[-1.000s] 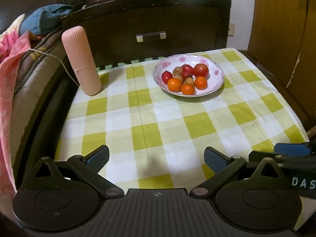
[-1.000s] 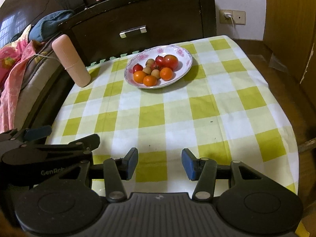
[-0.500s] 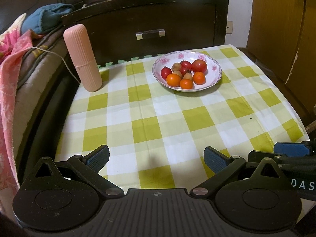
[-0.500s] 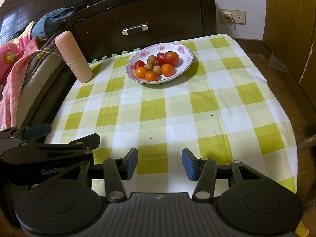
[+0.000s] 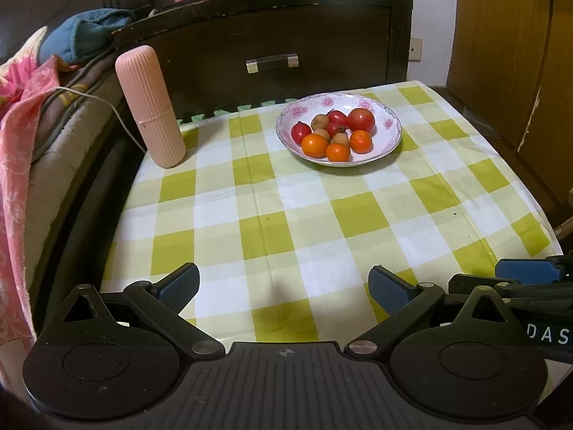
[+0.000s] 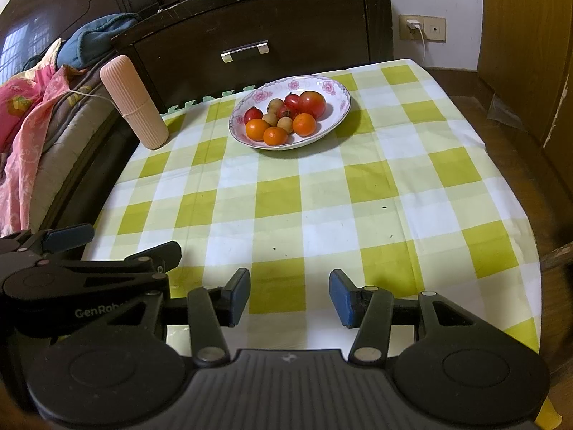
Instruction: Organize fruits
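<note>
My left gripper (image 5: 284, 285) and right gripper (image 6: 289, 293) both have their jaws apart and hold nothing. The fruits (image 5: 336, 132) sit piled in the flowered plate (image 5: 388, 136) at the far side of the counter (image 5: 286, 197). They are round, so I think a nudge could roll one off. Only my right view shows the wall plug (image 6: 415, 23).
</note>
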### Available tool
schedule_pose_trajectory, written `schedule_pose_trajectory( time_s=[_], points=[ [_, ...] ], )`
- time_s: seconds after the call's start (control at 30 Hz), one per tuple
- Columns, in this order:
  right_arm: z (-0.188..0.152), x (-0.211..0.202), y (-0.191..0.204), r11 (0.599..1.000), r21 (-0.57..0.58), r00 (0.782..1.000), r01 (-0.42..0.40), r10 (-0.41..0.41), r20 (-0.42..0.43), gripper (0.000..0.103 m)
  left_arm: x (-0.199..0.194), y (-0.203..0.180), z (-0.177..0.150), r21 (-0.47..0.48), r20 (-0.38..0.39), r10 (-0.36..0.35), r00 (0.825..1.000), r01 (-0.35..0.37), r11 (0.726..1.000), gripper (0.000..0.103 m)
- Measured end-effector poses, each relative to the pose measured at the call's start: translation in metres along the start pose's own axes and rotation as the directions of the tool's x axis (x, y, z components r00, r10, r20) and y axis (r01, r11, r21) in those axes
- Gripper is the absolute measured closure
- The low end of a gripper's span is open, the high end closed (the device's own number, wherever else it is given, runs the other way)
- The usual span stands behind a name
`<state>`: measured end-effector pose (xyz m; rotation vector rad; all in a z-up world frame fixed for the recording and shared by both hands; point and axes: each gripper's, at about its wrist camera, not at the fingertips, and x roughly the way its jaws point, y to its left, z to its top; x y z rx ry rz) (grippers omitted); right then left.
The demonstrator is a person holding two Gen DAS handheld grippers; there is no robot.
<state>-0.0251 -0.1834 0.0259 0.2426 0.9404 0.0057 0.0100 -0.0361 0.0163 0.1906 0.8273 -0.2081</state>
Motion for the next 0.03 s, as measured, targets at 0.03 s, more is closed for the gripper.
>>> schedule_pose_trajectory(
  time_s=[0.03],
  points=[
    [0.0003,0.0002,-0.0001,1.000,0.000,1.000,0.000,0.000,-0.001,0.056,-0.0004,-0.0002,0.0001,0.002,0.002,0.002,1.000,-0.002,1.000,0.001]
  ],
)
